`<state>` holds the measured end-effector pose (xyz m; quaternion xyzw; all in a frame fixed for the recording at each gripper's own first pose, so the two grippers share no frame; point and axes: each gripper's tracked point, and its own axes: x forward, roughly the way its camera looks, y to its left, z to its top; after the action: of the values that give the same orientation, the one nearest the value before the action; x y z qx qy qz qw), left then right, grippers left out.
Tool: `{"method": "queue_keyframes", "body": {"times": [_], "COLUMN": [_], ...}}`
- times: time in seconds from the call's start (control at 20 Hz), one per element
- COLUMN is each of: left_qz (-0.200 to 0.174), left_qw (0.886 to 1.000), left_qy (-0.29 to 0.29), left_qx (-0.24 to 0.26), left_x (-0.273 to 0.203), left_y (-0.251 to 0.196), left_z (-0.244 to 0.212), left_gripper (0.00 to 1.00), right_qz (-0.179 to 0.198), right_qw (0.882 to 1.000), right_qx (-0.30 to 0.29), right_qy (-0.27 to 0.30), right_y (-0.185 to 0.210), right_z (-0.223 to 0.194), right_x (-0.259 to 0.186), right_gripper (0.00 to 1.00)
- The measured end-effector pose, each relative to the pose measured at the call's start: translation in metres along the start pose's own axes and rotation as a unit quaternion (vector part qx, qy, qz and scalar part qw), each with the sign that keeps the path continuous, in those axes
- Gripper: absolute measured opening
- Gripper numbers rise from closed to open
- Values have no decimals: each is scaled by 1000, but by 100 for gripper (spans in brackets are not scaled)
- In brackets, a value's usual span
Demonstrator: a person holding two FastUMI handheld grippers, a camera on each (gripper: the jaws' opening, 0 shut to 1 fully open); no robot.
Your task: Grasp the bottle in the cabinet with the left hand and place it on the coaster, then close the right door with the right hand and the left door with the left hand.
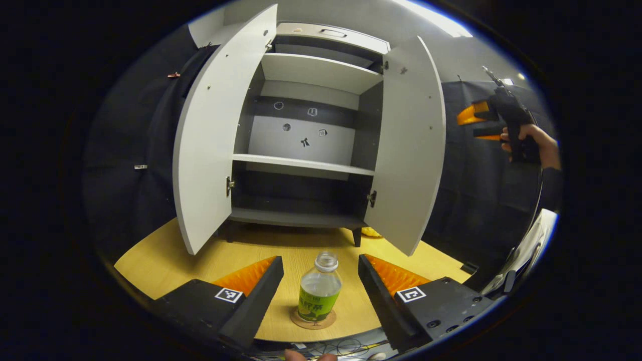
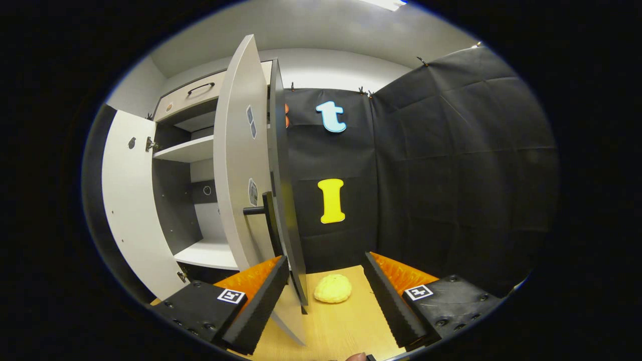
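On the coaster [image 1: 314,321] the bottle [image 1: 319,293] is standing upright, between the left gripper's [image 1: 321,286] parted jaws but untouched. Beside the right door [image 2: 241,165], the right gripper [image 2: 326,288], jaws apart, should be pushing its outer face squarely near the handle [image 2: 261,210].

Black cloth [image 2: 451,150] draped the booth's walls. Above it ran a pale wall [image 2: 341,65] and ceiling light [image 1: 431,20]. The wooden bench [image 1: 165,255] looked yellowish.

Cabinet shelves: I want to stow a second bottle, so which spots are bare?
The middle shelf and bottom shelf between the open doors lie bare. The table is free left of the coaster, which the bottle occupies.
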<state>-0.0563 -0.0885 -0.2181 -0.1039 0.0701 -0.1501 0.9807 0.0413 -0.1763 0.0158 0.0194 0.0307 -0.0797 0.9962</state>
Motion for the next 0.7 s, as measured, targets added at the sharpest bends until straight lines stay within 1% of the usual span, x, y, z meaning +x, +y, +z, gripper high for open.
{"method": "queue_keyframes", "body": {"times": [0.15,0.25,0.35,0.4,0.45,0.5,0.6,0.65,0.7], "left_qz": [19,28,38,43,48,51,58,61,63], "left_qw": [1000,999,999,998,998,998,997,996,996], "left_qy": [-19,-24,-30,-32,-34,-35,-37,-38,-39], "left_qx": [14,23,22,23,26,30,40,43,45], "left_x": [-5,-11,-17,-20,-25,-29,-36,-39,-41], "left_y": [10,20,31,36,41,46,56,62,67], "left_z": [37,51,66,71,75,78,83,84,87], "left_gripper": [95,95,95,95,95,95,95,95,95], "right_qz": [0,9,12,13,13,16,23,28,35], "right_qw": [1000,1000,1000,1000,1000,1000,1000,1000,999], "right_qx": [-5,-3,-9,-12,-12,-12,-14,-12,-11], "right_qy": [-3,-1,0,-2,-2,-3,-4,-4,-3], "right_y": [0,6,12,13,14,16,23,31,48], "right_z": [4,5,3,4,3,3,2,0,-2], "right_x": [16,22,26,26,25,24,22,20,17], "right_gripper": [99,99,99,97,100,98,97,97,97]}}
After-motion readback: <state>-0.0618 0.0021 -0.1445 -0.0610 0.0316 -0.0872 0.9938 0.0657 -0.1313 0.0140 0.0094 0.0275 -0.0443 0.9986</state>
